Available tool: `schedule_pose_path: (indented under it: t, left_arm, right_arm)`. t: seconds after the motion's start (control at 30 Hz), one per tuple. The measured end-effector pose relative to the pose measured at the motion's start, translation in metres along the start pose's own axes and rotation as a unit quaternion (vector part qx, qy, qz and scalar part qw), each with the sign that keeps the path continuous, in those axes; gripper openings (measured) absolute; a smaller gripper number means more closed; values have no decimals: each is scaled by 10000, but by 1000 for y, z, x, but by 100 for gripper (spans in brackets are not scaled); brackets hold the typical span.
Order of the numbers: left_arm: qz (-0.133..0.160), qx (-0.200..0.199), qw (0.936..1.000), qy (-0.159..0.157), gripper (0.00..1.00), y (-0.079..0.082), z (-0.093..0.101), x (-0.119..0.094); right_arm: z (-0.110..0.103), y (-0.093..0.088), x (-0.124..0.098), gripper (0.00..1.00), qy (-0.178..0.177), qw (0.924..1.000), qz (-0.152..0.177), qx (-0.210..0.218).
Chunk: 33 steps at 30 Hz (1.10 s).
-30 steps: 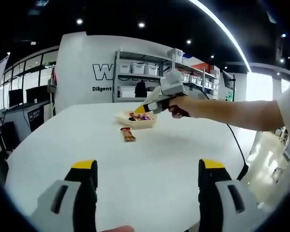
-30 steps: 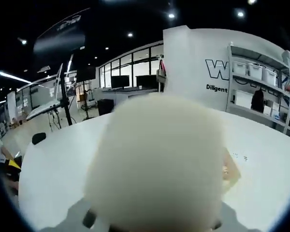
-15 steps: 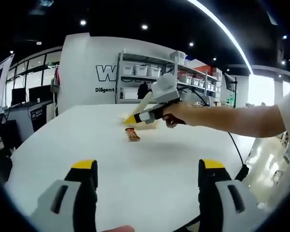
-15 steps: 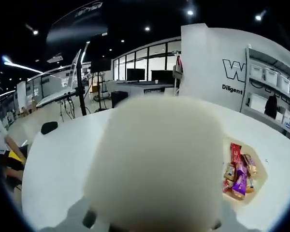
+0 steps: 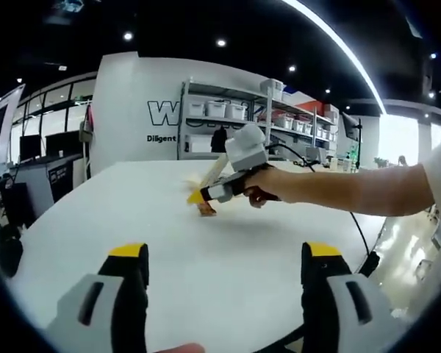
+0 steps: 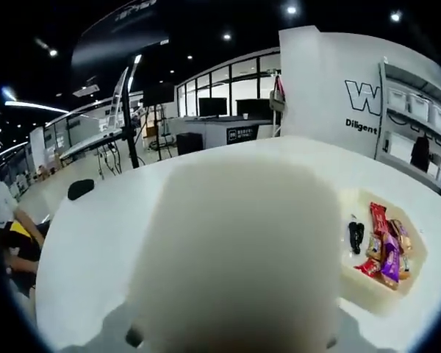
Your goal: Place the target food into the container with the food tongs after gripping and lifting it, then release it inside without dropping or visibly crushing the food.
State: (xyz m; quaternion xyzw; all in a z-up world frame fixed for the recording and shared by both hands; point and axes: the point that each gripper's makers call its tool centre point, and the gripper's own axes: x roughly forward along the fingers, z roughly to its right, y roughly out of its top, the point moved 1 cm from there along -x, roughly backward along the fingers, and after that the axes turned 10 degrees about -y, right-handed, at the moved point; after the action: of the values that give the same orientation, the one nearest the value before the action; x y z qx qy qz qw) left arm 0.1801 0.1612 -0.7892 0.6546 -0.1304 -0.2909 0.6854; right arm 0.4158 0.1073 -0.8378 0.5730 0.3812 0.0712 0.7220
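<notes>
Step in hand: approach to grip. Right tongs, held by a hand, hang tip-down just over the bar, which lies loose on the tabletop, far centre; clenched or released, cannot tell, since a pale blur hides the jaws in the right gripper view. Left tongs near, released, idle. Next, by my judgement: close lightly on the bar, lift, carry to the tray, release inside. Counts: tongs, two; loose bar, one; tray, one; wrapped snacks in it, roughly six, plus one dark piece.
</notes>
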Motion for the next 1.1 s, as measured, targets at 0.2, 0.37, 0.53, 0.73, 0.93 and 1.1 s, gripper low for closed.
schedule_pose_path:
  t: [0.2,0.37,0.53,0.73,0.93,1.1]
  left_arm:
    - [6,2,10000,-26,84,-1,2,-1]
    - [13,24,10000,-86,84,1,6,1]
    - [35,31,9999,-121,84,2,9,2]
    - [45,45,9999,-111,84,3,8,2]
    - [46,65,9999,-124,83,4,8,2]
    - [60,84,9999,-137,83,5,10,3]
  right_arm:
    - [1,-6,-11,19,-14,10000,-23,-31]
    - [5,-11,-19,19,-49,10000,-56,-48]
    - [7,-13,-25,19,-66,9999,-69,-97]
    - [17,-16,-31,19,-127,9997,-116,-187]
    - [39,-11,-41,20,-302,9995,4,-95]
    - [47,-13,-39,20,-313,9994,-6,-171]
